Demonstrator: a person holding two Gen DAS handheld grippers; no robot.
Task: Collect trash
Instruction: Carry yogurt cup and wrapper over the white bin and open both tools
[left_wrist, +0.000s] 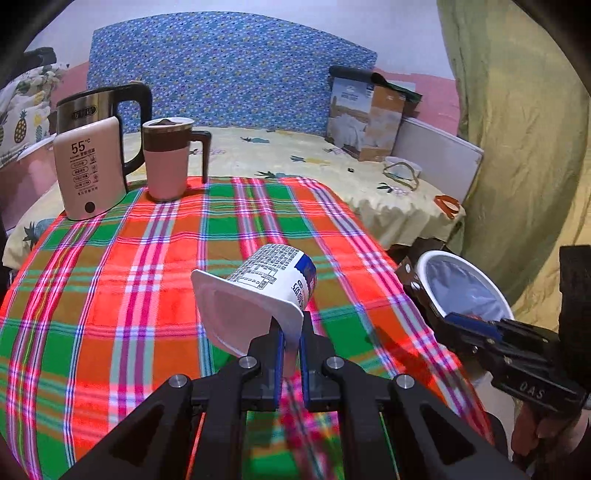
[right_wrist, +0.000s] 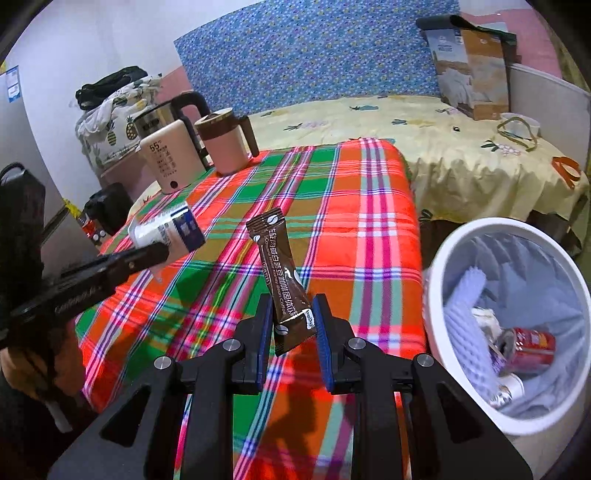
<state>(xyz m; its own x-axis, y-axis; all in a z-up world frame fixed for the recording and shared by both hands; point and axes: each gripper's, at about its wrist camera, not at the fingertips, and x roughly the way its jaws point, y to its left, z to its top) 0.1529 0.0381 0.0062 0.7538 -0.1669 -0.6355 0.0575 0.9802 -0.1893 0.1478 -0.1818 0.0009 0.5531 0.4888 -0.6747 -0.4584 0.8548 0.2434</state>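
Note:
My left gripper (left_wrist: 291, 343) is shut on the rim of a white yogurt cup (left_wrist: 266, 291) with a blue label. It holds the cup tilted above the plaid tablecloth (left_wrist: 147, 280). The right wrist view shows the same cup (right_wrist: 173, 229) at the tip of the left gripper (right_wrist: 162, 249). My right gripper (right_wrist: 293, 325) is shut on a brown coffee sachet (right_wrist: 280, 277), which stands upright between its blue pads above the cloth. A white bin (right_wrist: 436, 280) with a pale liner stands off the table's right edge, close to the right gripper (left_wrist: 452, 319); its rim (left_wrist: 422, 275) shows beside the table.
A steel kettle (left_wrist: 92, 107), a pink warmer box (left_wrist: 88, 166) and a pink mug (left_wrist: 166, 158) stand at the table's far left. Inside the bin lie a red can (right_wrist: 532, 347) and crumpled waste. Behind is a bed with a yellow sheet (left_wrist: 295, 151) and a carton (left_wrist: 365, 118).

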